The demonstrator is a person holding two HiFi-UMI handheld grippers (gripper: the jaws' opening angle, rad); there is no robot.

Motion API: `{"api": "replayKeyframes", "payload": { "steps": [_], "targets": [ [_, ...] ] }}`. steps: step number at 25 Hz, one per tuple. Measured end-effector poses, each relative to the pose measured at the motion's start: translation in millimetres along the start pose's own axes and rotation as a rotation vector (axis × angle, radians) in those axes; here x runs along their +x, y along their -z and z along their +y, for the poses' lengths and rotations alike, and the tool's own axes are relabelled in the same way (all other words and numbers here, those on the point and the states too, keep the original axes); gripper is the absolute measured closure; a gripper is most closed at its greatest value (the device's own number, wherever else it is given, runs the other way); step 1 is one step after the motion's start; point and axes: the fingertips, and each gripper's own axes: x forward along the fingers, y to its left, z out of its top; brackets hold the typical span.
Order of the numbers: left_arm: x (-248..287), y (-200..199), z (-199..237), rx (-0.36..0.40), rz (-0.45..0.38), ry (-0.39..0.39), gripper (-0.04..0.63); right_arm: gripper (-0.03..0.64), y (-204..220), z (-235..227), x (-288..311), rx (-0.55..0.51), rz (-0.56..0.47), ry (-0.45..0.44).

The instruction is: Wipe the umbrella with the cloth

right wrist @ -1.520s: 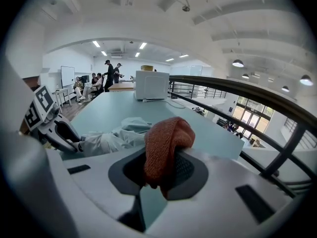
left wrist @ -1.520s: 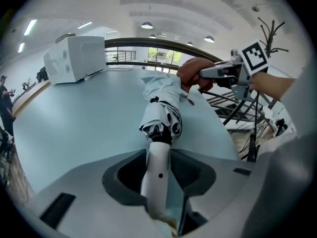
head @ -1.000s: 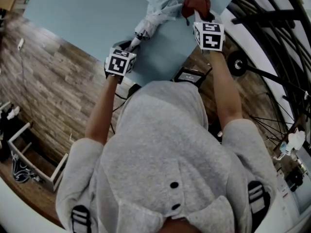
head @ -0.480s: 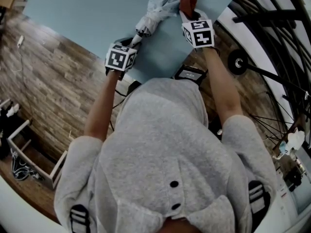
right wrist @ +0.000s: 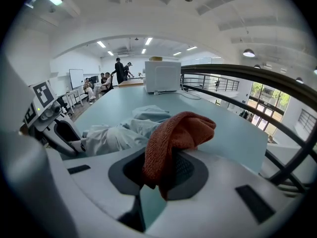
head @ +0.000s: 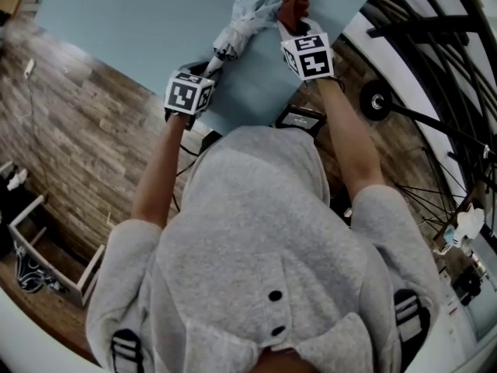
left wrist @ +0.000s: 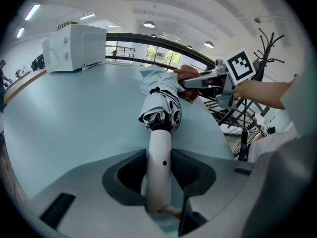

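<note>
A folded pale umbrella [head: 247, 18] lies on the light blue table [head: 140, 22], its white handle [left wrist: 159, 167] pointing toward me. My left gripper [head: 203, 72] is shut on that handle; in the left gripper view the handle sits squeezed between both jaws. My right gripper [head: 293, 28] is shut on a rust-red cloth [right wrist: 173, 143], which drapes over its jaws. The cloth [head: 295, 8] is up against the right side of the umbrella's crumpled canopy [right wrist: 124, 133]. The right gripper [left wrist: 190, 83] also shows in the left gripper view, beside the canopy [left wrist: 161, 95].
A white microwave-like box [right wrist: 162, 76] stands at the table's far end. Bicycle wheels and a rack [head: 435, 68] crowd the right side past the table edge. Wood floor [head: 70, 138] lies to the left, and several people [right wrist: 104, 81] stand in the distance.
My right gripper has carried the cloth leftward, from apart at the table's right to against the umbrella's canopy. The left gripper has kept its hold on the handle, shifting slightly.
</note>
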Motion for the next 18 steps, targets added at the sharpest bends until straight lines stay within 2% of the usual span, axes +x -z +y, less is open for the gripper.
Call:
{"api": "replayKeyframes", "payload": {
  "steps": [18],
  "targets": [
    [-1, -2, 1, 0.004, -0.002, 0.000, 0.436, 0.543, 9, 40, 4, -0.020, 0.023, -0.056]
  ]
}}
